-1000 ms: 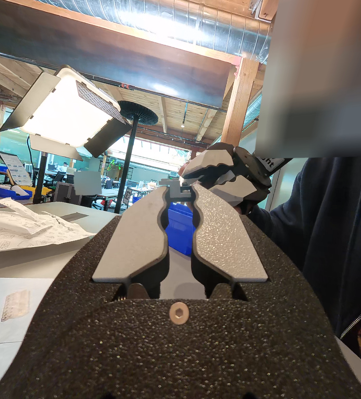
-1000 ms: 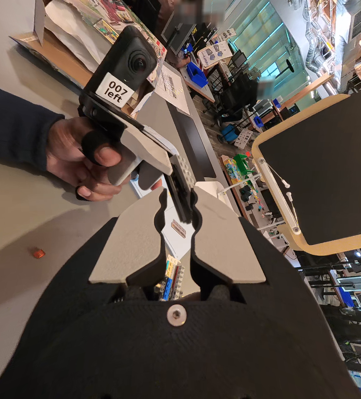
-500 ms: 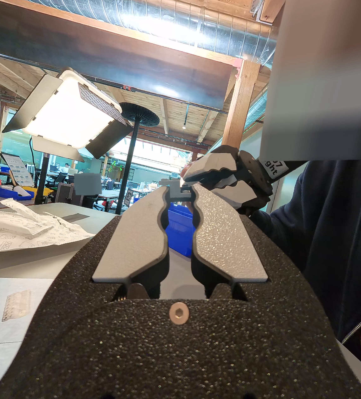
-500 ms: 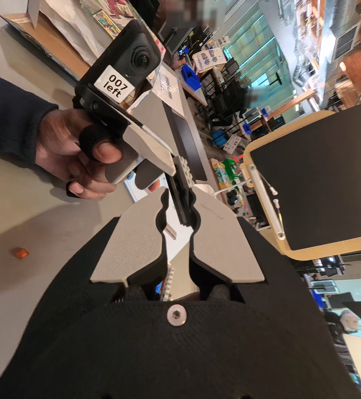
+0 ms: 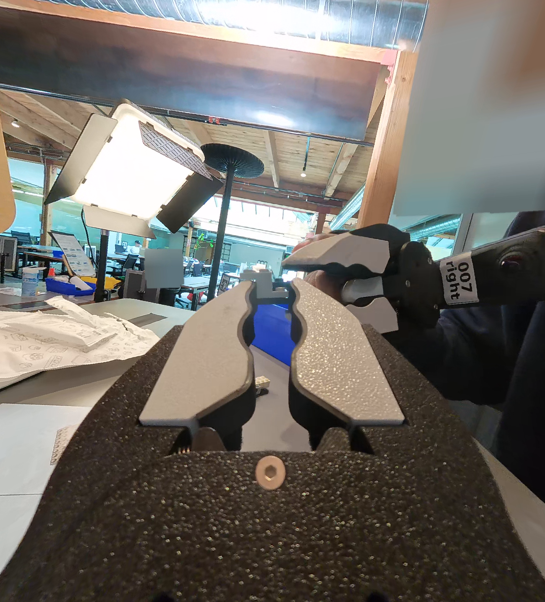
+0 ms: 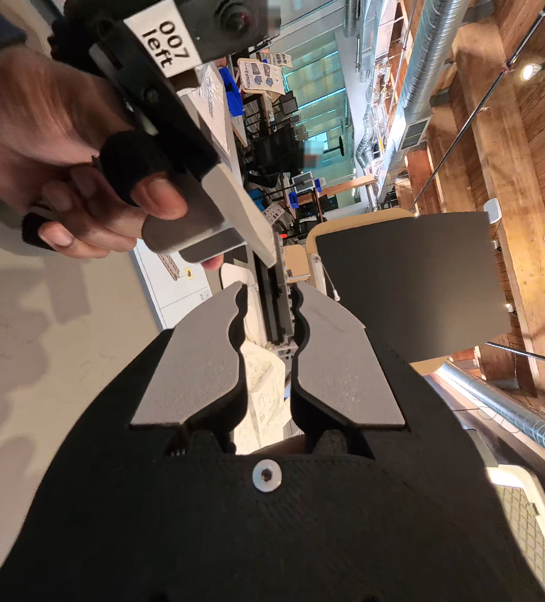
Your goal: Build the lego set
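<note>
The left wrist view shows the left gripper [image 5: 272, 286] clenched on a grey and black brick assembly [image 5: 266, 286] held up above the table [image 5: 153, 308], while the right gripper [image 6: 269, 290] stands released around its near end, left pad apart from it.

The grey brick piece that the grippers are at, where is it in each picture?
Left wrist view: the grey brick piece is at centre, clamped between the left gripper tips.
Right wrist view: it is at centre, seen edge-on, running between the right gripper fingers.
Shared landmark: the crumpled printed paper on the table.
</note>
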Available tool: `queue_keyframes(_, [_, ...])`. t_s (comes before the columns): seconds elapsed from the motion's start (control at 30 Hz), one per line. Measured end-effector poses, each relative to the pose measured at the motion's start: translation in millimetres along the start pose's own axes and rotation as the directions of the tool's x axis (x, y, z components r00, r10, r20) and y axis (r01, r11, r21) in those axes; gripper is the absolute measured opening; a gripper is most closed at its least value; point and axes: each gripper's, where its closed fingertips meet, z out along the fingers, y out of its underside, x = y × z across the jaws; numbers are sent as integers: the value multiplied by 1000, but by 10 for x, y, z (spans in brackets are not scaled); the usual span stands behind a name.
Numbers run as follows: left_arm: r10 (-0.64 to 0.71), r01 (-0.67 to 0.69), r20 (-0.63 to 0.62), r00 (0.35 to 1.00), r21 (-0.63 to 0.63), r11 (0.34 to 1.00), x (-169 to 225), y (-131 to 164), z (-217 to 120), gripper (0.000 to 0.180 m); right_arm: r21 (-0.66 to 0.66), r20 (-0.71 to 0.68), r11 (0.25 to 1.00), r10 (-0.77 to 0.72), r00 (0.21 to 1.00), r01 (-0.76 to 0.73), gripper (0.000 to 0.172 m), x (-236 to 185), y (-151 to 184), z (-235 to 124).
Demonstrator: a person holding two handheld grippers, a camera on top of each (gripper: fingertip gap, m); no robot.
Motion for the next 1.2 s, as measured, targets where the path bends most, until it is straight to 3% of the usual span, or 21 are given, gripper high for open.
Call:
queue_keyframes(0.57, [2,-2,-1,1000,-5,1000,8,11,10,17,-13,-90,996,-94,992,93,13,15,58,45])
queue_keyframes(1.2, [-11,11,-38,999,-8,1000,70,11,18,18,31,-28,997,-73,997,74,11,17,67,2])
